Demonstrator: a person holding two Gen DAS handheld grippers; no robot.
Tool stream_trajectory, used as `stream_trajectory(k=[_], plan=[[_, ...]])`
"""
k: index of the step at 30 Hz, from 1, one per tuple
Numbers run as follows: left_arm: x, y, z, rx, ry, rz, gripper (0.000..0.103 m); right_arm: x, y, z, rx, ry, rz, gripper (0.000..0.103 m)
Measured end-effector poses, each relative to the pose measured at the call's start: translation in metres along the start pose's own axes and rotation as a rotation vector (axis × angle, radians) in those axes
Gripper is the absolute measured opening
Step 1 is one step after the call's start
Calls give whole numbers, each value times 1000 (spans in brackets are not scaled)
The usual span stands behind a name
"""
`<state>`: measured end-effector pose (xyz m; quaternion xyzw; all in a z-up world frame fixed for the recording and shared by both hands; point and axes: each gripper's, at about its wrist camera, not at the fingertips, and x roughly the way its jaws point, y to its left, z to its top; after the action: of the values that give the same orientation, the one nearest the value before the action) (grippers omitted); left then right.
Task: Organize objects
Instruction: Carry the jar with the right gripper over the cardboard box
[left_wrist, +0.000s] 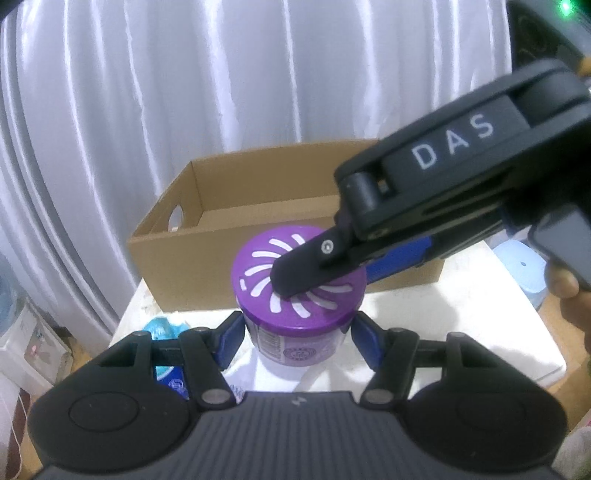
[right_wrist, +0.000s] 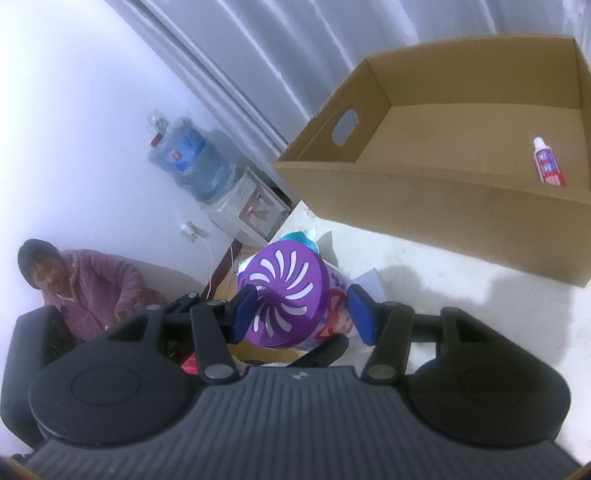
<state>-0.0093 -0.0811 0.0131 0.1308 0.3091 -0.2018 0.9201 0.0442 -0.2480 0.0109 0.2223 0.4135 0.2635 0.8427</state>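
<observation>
Left gripper (left_wrist: 297, 341) clamps purple air-freshener jar (left_wrist: 299, 295) at its body; right gripper (right_wrist: 303, 314) pinches its vented lid. Jar sits just in front of cardboard box (right_wrist: 424, 206). Judgement: keep it upright, clear the near wall, then lower inside beside toothpaste tube (right_wrist: 548, 160).

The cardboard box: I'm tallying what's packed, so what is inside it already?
Inside the cardboard box, one small toothpaste tube lies on the floor near the right wall. The near wall hides the front strip of the floor, so anything there cannot be seen.
</observation>
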Motion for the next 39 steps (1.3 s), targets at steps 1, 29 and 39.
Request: stream_trajectory(k=[1,29,39], plan=[[0,-1,3,4,-3,1,65,-2,0,2,-2,-5,2,54],[135,64,171,72,67,-91,65,42,-40,190,-25,10,-41,54],[268,103,206,78,235,-105,65,148,-103,270,52,128,-99,53]])
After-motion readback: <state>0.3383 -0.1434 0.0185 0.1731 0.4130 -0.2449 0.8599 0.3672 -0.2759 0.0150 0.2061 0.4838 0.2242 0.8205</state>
